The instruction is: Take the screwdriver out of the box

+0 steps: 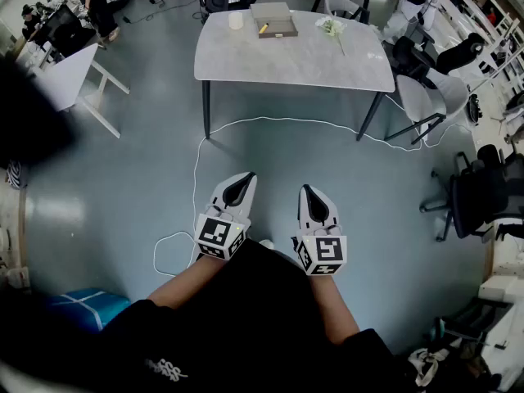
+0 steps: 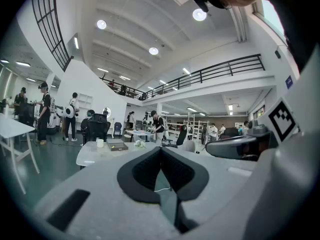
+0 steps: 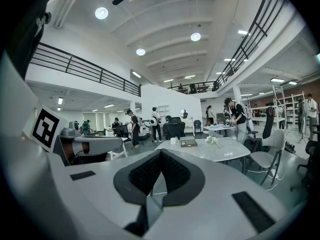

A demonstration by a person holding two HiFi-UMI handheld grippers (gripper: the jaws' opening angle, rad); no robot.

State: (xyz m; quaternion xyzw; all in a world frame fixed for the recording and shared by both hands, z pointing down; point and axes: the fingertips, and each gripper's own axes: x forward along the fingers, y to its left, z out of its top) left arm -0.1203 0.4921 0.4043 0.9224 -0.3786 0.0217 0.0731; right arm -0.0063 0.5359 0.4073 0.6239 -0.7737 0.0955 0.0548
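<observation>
The person holds both claws low and close to the body, side by side and just apart, aimed forward over the floor. The left claw (image 1: 244, 180) is clenched on nothing: in its own view the two dark pads meet at the tips with only floor behind them. The right claw (image 1: 307, 193) is likewise clenched and empty, tilted a little downward. Well ahead of both claws stands the grey worktop (image 1: 303, 64), untouched by either. Near its far edge sits the box (image 1: 277, 15), slightly to the left claw's side of the midline between them, and the screwdriver (image 1: 264, 29), yellow-handled and small in the head view, lies at the box's left side, well apart from both claws. A white cup (image 1: 236, 21) stands just left of the box, and a small bunch of flowers (image 1: 331, 27) lies to its right, more in line with the right claw. A white cable (image 1: 196, 166) loops across the floor between the claws and the worktop.
</observation>
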